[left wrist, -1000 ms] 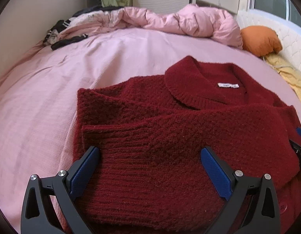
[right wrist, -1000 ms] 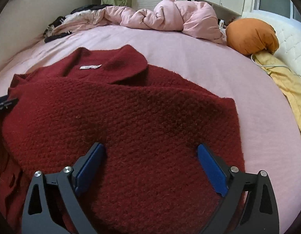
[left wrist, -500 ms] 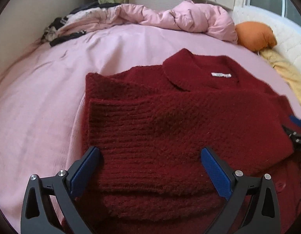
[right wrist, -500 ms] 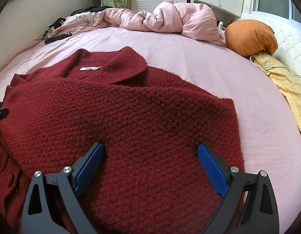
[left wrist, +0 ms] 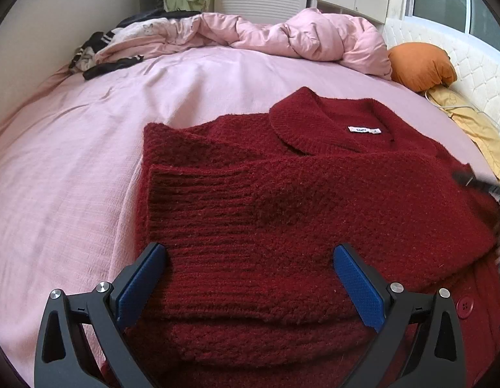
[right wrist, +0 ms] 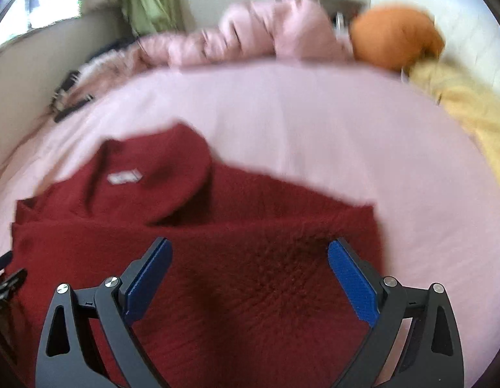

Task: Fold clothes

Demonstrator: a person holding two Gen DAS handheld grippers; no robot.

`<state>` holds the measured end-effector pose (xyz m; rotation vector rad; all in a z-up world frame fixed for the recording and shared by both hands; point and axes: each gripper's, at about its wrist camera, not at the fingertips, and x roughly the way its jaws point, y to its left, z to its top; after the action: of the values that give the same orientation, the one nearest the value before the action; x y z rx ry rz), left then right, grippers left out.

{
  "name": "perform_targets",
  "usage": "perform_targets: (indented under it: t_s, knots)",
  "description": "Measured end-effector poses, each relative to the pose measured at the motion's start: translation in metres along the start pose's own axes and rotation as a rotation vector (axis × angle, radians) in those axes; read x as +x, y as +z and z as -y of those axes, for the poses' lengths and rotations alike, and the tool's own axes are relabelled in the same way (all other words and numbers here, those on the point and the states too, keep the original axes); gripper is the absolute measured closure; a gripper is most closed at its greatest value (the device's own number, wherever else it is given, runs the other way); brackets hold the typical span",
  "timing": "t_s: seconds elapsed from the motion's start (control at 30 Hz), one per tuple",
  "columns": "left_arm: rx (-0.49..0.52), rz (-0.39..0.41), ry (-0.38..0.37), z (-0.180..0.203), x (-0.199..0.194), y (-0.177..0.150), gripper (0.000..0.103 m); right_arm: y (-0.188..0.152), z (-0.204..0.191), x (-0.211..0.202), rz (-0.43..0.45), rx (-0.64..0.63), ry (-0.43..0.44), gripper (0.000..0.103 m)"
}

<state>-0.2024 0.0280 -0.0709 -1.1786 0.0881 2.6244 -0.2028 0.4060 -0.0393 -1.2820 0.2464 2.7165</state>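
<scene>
**Red cardigan lay half-folded on the pink bed, both grippers wide apart**

A dark red knitted cardigan (left wrist: 314, 213) lay spread on a bed covered with a pink sheet (left wrist: 72, 168). Its collar (left wrist: 318, 123) pointed toward the far side of the bed, with a small white label (left wrist: 363, 130) showing inside the neck. One sleeve (left wrist: 237, 207) was folded across the front of the garment, its ribbed cuff ending near the cardigan's left edge in the left wrist view. A red button (left wrist: 465, 306) showed on the lower layer at the right of that view.

The left gripper (left wrist: 250, 278) hovered over the near part of the cardigan, its blue-padded fingers (left wrist: 143, 281) spread well apart and clamping nothing. The right gripper (right wrist: 250, 278) likewise stood wide open above the cardigan's right half, with nothing between its fingers; its view was blurred. In that view the cardigan's right edge lay on bare sheet.

At the far side of the bed a crumpled pink duvet (left wrist: 301, 38) was heaped, with an orange pillow (left wrist: 418, 64) just to its right and a yellow cloth (left wrist: 470, 123) beside the pillow. Dark and striped clothes (left wrist: 101, 58) lay at the far left corner.
</scene>
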Motion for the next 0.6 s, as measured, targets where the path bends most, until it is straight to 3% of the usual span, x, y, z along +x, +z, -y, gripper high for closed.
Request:
perform_targets:
  t_s: [0.03, 0.1, 0.23, 0.37, 0.4, 0.53, 0.6]
  knots:
    - [0.0, 0.001, -0.001, 0.0, 0.0, 0.0, 0.0, -0.01, 0.0, 0.015, -0.015, -0.014, -0.01, 0.001]
    - [0.002, -0.002, 0.003, 0.001, -0.001, 0.0, 0.0, -0.016, -0.005, 0.01, 0.044, -0.038, -0.027, 0.001]
    - [0.012, -0.018, -0.005, 0.005, -0.01, 0.013, 0.0, -0.02, -0.003, 0.009, 0.056, -0.031, -0.019, 0.001]
    - [-0.03, 0.124, -0.144, 0.01, -0.044, 0.049, 0.0, -0.019, -0.001, 0.01, 0.067, -0.031, -0.016, 0.001]
    - [-0.015, 0.118, -0.164, 0.014, -0.041, 0.059, 0.0, -0.02, -0.001, 0.01, 0.07, -0.03, -0.016, 0.001]
    - [0.035, 0.028, -0.112, 0.012, 0.001, 0.076, 0.0, -0.021, 0.0, 0.011, 0.07, -0.03, -0.016, 0.001]
    - [-0.023, -0.113, -0.101, -0.004, 0.048, 0.062, 0.0, -0.021, -0.001, 0.011, 0.07, -0.03, -0.016, 0.001]
